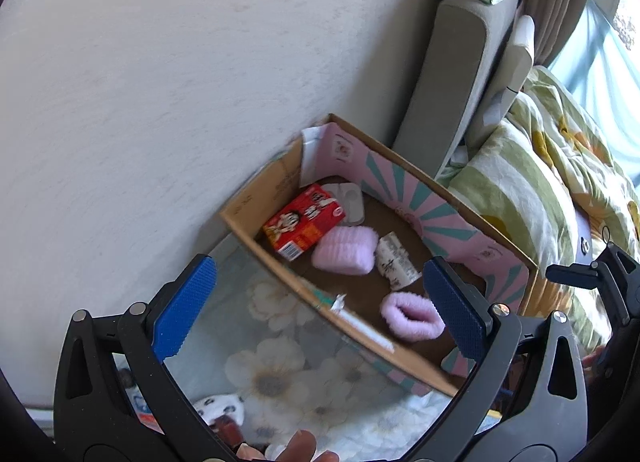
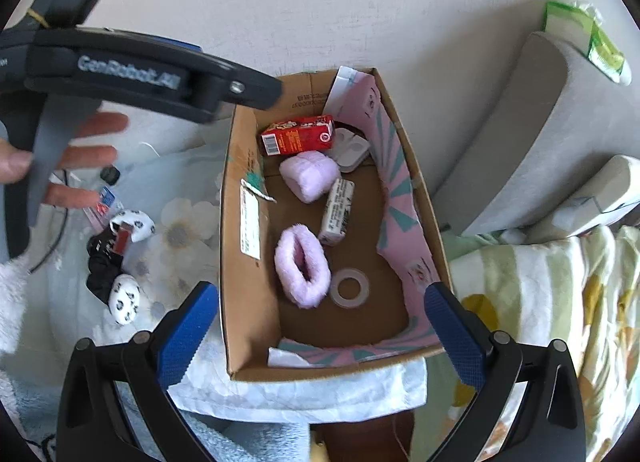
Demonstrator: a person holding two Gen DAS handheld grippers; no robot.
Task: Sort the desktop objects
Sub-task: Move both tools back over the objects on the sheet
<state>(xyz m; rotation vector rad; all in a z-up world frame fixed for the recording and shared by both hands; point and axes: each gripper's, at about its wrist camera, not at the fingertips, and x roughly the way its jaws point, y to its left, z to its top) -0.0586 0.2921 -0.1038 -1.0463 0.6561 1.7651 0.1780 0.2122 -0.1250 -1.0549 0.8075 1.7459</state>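
A cardboard box [image 2: 248, 314] with pink lining stands against the wall; it also shows in the left wrist view [image 1: 276, 262]. Inside lie a red carton [image 2: 298, 136], two fluffy pink pieces [image 2: 302, 270], a white printed carton [image 2: 337, 211], a clear tape ring [image 2: 349, 287] and a grey tray [image 2: 352, 148]. My right gripper [image 2: 320, 326] is open and empty above the box's near end. My left gripper [image 1: 320, 310] is open and empty over the box's edge. Black and white spotted socks [image 2: 120, 262] lie left of the box on the floral cloth.
A floral cloth [image 2: 176, 230] covers the desk. A grey headboard [image 2: 516, 134] with a green tissue pack [image 2: 584, 42] stands to the right, next to a bed with striped bedding [image 2: 540, 302]. A small packet [image 2: 105, 202] and a cable [image 2: 56, 230] lie at the left.
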